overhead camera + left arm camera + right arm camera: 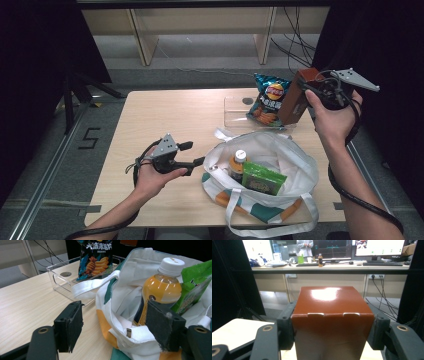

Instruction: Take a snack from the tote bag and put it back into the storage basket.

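Right fingers (pixel 287 325): were clamped on both sides of the glossy reddish-brown cardboard box (pixel 332 320), pads flat on its walls.
Box position: it hung in the air beyond the table's far right corner, above the clear plastic tray (pixel 235 111), well apart from the bag.
Left fingers (pixel 71 323): stood apart, the rim of the white fabric tote bag (pixel 295 155) between them, unpressed.
Slip risk: the smooth card could have slid out if the squeeze eased.
Bag risk: with the rim ungripped, the mouth might have sagged shut.
Crowding: the orange drink bottle with white cap (pixel 162 287) and green snack packet (pixel 262 178) left little room; the box could have toppled them.
Neighbour: the blue crisp bag (pixel 270 97) stood close enough to be knocked.
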### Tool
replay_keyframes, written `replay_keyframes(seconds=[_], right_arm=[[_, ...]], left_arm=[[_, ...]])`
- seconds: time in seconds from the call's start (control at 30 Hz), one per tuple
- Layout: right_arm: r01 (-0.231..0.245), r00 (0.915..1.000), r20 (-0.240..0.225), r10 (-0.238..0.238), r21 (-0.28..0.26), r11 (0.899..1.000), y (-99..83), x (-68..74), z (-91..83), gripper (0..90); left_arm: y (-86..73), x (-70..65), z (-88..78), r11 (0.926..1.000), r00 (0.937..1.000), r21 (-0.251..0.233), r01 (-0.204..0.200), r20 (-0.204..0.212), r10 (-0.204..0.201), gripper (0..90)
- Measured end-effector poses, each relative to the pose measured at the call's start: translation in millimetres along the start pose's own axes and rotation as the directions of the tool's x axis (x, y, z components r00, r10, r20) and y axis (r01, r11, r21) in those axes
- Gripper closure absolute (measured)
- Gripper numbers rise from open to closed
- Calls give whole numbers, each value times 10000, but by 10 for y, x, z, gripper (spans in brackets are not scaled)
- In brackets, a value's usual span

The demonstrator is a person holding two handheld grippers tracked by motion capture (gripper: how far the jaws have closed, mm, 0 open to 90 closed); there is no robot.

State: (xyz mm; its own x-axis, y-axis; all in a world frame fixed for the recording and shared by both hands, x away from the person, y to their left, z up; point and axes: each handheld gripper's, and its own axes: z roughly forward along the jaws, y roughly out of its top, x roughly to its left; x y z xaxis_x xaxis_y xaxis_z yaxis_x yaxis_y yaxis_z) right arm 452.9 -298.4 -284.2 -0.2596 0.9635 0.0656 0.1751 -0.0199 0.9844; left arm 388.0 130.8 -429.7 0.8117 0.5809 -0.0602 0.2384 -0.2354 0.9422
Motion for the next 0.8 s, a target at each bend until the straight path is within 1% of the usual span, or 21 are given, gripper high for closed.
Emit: replay_keyframes(seconds=[0.03, 0.07, 0.1, 0.17, 0.23, 0.27, 0.3, 0.4, 0.43, 0.5, 0.53, 0.6, 0.63, 0.67, 0.7, 0.77, 0.8], right_arm=[[-150, 9999, 31, 150, 47, 9999, 3, 7, 4, 393], [-44, 10000, 79, 44, -21, 10000, 3, -3, 22, 393], [-6, 10000, 79, 6, 26, 10000, 6, -9, 28, 393], [-21, 9999, 98, 20, 23, 10000, 7, -10, 37, 393], [3, 9999, 114, -4, 23, 10000, 11, -16, 57, 393], [83, 9999, 128, -82, -83, 9999, 8, -22, 67, 393], [2, 9998, 194, -1, -44, 10000, 7, -15, 71, 393], [86, 9998, 167, -86, -29, 10000, 0, -29, 97, 393], [-29, 9998, 217, 29, 5, 10000, -4, -25, 100, 393], [-91, 9996, 259, 91, 2, 10000, -13, -28, 111, 393], [48, 9997, 245, -48, -16, 10000, -17, -40, 119, 393], [-102, 9996, 279, 101, 32, 9999, -25, -38, 128, 393], [-126, 9994, 311, 125, 57, 9999, -30, -41, 132, 393], [-119, 9994, 327, 117, 54, 9999, -34, -43, 136, 393], [17, 9995, 301, -18, 37, 10000, -37, -58, 143, 393], [-153, 9993, 337, 151, 40, 9999, -47, -55, 151, 393], [-73, 9994, 346, 71, 62, 10000, -51, -68, 162, 393]], left_arm=[[0, 0, 0, 10000, 10000, 1, 4, 3, -4, 296], [0, 0, 0, 10000, 10000, 4, 1, 3, -1, 296], [1, 2, -2, 10000, 10000, 8, -6, -8, 6, 296], [-1, 6, 3, 10000, 10000, -49, -14, 73, 14, 295], [-1, 4, 1, 10000, 10000, -54, 19, 56, -18, 295], [-1, 2, 1, 10000, 10000, -62, 31, 57, -30, 295], [-1, 0, 2, 10000, 10000, -70, 40, 62, -39, 296], [1, -1, 2, 10000, 10000, -81, 29, 71, -28, 295], [1, 0, 1, 10000, 10000, -79, 37, 67, -37, 296], [0, 2, 0, 10000, 10000, -67, 29, 66, -29, 296], [-1, 2, 0, 10000, 10000, -57, 26, 63, -26, 296], [-3, 3, 1, 10000, 10000, -48, 22, 66, -22, 295], [-1, 9, 3, 10000, 9999, -52, -67, 104, 68, 295], [-1, 6, 3, 10000, 10000, -50, -19, 94, 19, 295], [0, 9, 3, 10000, 9999, -49, -72, 102, 73, 295], [-1, 2, 1, 10000, 10000, -60, 22, 65, -22, 295], [0, 0, 1, 10000, 10000, -70, 35, 67, -34, 295]])
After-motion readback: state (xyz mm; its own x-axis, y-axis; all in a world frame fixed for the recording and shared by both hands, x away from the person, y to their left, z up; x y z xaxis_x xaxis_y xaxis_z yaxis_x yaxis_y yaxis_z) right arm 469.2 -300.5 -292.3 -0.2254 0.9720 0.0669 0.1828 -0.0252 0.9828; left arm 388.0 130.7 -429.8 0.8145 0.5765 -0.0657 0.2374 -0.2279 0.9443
